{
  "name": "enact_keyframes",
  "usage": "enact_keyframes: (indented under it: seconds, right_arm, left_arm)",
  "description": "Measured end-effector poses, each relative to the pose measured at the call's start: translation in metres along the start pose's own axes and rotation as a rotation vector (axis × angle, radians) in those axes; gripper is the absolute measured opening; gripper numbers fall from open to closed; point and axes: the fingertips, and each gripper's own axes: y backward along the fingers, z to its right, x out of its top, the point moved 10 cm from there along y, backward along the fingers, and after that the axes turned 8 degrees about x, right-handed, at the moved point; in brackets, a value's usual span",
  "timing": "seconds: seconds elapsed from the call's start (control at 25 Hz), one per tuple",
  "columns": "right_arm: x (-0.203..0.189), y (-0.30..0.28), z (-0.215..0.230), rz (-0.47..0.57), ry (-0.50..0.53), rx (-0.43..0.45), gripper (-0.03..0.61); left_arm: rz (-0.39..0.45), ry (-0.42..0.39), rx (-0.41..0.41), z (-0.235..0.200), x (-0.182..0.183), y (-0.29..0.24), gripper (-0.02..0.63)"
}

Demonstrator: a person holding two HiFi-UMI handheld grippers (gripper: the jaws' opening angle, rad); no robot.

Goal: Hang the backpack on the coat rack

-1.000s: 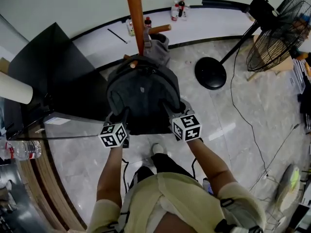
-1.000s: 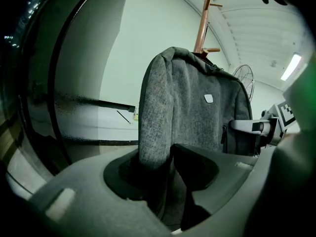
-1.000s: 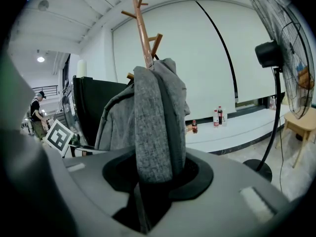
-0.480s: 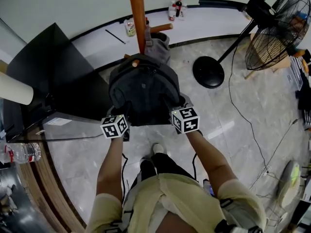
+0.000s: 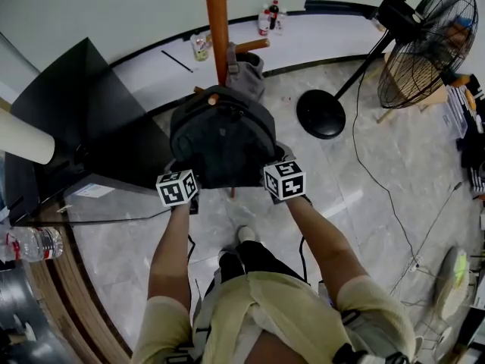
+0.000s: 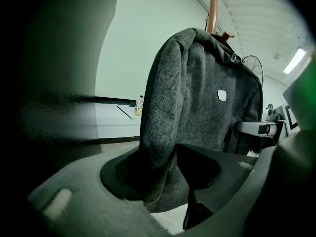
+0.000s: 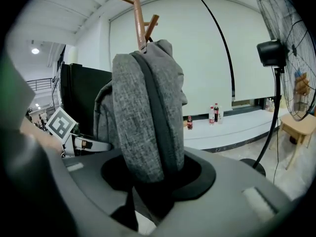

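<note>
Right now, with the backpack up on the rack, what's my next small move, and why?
Probably draw both grippers straight back. The backpack appears to hang from the coat rack; the left gripper and right gripper have just been opening, with fabric between their jaws.

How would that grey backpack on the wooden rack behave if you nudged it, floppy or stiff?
Probably soft, not stiff: the backpack has woven fabric that creases near its lower edge. Hung on the coat rack by its top, it would likely swing when pushed. Its rounded bulge hints at some contents, so it is perhaps moderately heavy.
</note>
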Motion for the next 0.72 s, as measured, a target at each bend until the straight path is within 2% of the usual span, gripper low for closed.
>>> enact_keyframes:
  seconds: [0.2,0.32,0.52,0.72]
  right_arm:
    - [0.002,0.001,-0.002,-0.021,-0.001,-0.025,0.177]
    - [0.002,0.006,-0.006,-0.023,-0.007,-0.046,0.199]
    - [0.001,0.014,-0.014,-0.012,-0.009,-0.084,0.246]
    - [0.001,0.028,-0.019,0.018,-0.026,-0.119,0.239]
  left_arm:
    - [-0.005,-0.003,0.049,-0.003,0.005,0.002,0.233]
    - [0.006,0.005,0.081,-0.006,0.005,0.009,0.215]
    - [0.022,0.004,0.03,-0.002,0.0,0.023,0.216]
    - [0.065,0.012,-0.04,0.009,-0.003,0.043,0.212]
